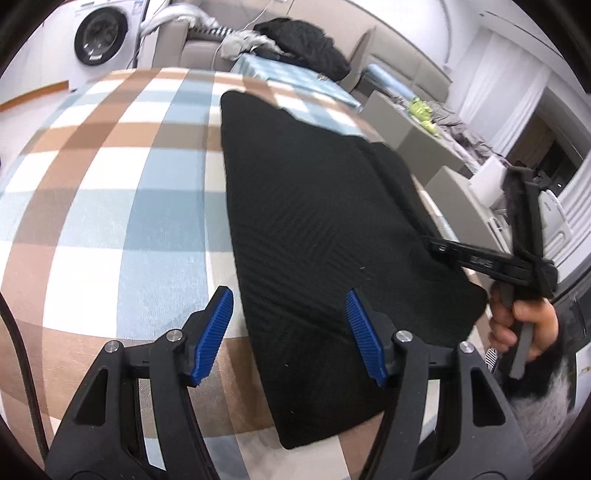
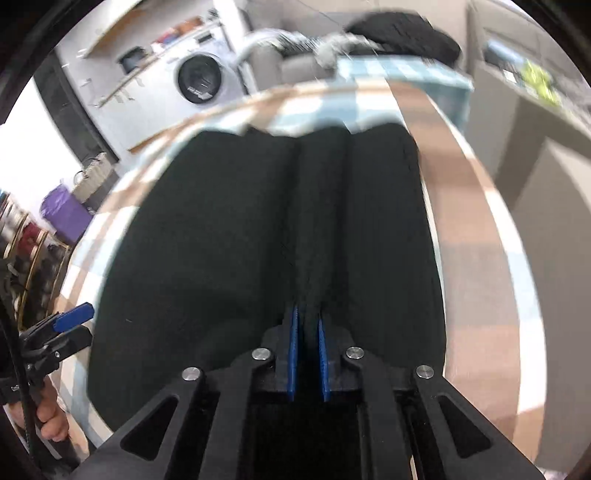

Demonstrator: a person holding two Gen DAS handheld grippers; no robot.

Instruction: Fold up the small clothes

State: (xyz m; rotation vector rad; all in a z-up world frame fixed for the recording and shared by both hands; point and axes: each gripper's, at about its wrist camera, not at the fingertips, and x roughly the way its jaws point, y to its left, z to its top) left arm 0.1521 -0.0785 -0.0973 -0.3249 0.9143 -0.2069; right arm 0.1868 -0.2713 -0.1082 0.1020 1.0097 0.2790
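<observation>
- The left camera looks down from a little above the checked table [image 1: 110, 192].
- The right camera sits very close to the black cloth [image 2: 229, 229].
- Both see the washing machine [image 1: 101, 35].

The black knitted garment [image 1: 325, 229] lies flat on the plaid-clothed counter [image 1: 110, 206]. The left gripper [image 1: 288, 332] hovers at the garment's near edge; the right gripper [image 2: 307, 354] pinches its right edge. Behind the garment, beyond the counter, stands the white front-loading washing machine [image 1: 103, 35].

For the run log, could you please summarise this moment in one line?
left gripper: open, above garment's near edge | right gripper: shut on black knit garment | surface: plaid tablecloth | fold: underway
</observation>
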